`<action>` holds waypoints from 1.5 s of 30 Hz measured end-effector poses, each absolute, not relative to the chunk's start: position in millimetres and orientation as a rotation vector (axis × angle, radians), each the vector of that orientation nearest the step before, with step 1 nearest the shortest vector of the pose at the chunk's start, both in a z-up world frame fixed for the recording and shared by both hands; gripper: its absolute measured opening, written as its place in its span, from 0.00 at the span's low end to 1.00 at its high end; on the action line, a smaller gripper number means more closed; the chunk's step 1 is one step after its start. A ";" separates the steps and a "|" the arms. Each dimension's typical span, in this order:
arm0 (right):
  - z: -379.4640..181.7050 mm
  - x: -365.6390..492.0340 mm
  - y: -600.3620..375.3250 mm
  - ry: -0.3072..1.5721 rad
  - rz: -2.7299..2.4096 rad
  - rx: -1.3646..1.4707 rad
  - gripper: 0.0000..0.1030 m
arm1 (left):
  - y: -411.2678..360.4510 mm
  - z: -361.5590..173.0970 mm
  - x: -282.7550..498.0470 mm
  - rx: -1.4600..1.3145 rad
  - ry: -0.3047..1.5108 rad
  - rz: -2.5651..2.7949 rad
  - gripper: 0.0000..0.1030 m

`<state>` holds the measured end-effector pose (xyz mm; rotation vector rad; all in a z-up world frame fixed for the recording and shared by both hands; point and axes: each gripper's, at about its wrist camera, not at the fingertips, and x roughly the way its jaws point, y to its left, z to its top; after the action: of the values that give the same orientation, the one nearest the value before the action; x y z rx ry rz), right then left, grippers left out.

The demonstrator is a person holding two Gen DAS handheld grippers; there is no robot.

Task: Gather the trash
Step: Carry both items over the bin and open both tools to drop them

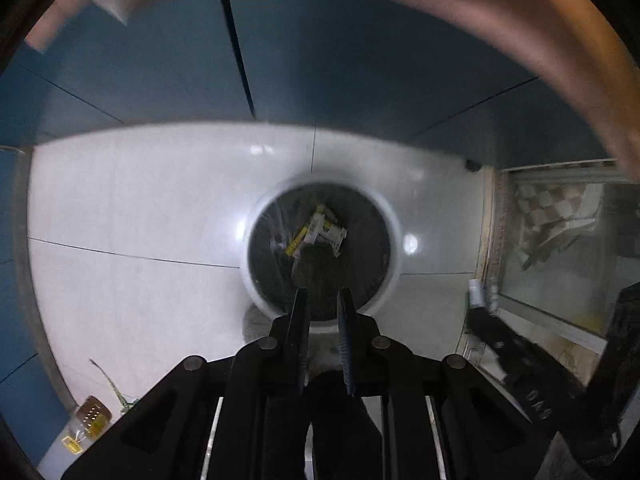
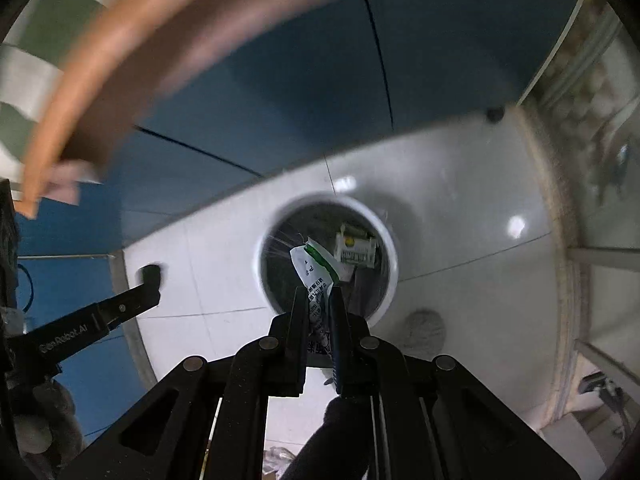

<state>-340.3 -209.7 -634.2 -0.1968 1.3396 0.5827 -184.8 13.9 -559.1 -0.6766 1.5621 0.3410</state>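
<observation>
The right gripper (image 2: pixel 319 294) was clamped on a crumpled white-and-green wrapper (image 2: pixel 314 270), pinched between its two fingers, its free end poking out over the mouth of the white-rimmed trash bin (image 2: pixel 394 264). Down in the bin's dark liner lay a white carton (image 2: pixel 356 249) with printed sides. The left gripper (image 1: pixel 323 294) hovered over the same bin (image 1: pixel 394 236), fingers parted by a narrow gap with nothing between them, and beneath it sat the crushed carton (image 1: pixel 320 232), showing a yellow stripe. The bin stood on the glossy white tiled floor (image 1: pixel 140 208), close to a blue wall (image 1: pixel 168 64). A small bottle (image 1: pixel 90 420) stood off at the floor's left edge.
</observation>
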 end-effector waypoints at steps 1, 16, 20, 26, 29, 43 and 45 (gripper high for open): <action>-656.8 -334.7 -207.7 1.355 0.580 -0.208 0.10 | 13.7 -582.7 -183.7 -0.687 1.578 0.329 0.10; -801.5 -306.5 -201.1 1.506 0.552 -0.340 0.54 | 20.1 -664.9 -202.1 -0.663 1.675 0.387 0.57; -777.4 -310.1 -193.8 1.469 0.538 -0.376 0.79 | 25.4 -635.6 -210.7 -0.578 1.643 0.445 0.87; -726.9 -326.2 -194.2 1.417 0.487 -0.422 0.99 | 26.0 -587.4 -223.5 -0.488 1.622 0.483 1.00; -692.4 -335.5 -199.0 1.388 0.470 -0.435 1.00 | 25.4 -552.9 -229.1 -0.467 1.605 0.491 1.00; -479.3 -411.2 -220.8 1.263 0.451 -0.461 1.00 | -6.6 -366.9 -257.7 -0.406 1.537 0.478 1.00; -446.4 -425.3 -227.2 1.252 0.457 -0.459 1.00 | -11.4 -341.6 -262.6 -0.421 1.519 0.460 1.00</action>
<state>-425.3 -227.2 -446.4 -0.4585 1.2516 0.4565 -262.6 -11.4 -341.6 -0.4207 1.5193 0.4600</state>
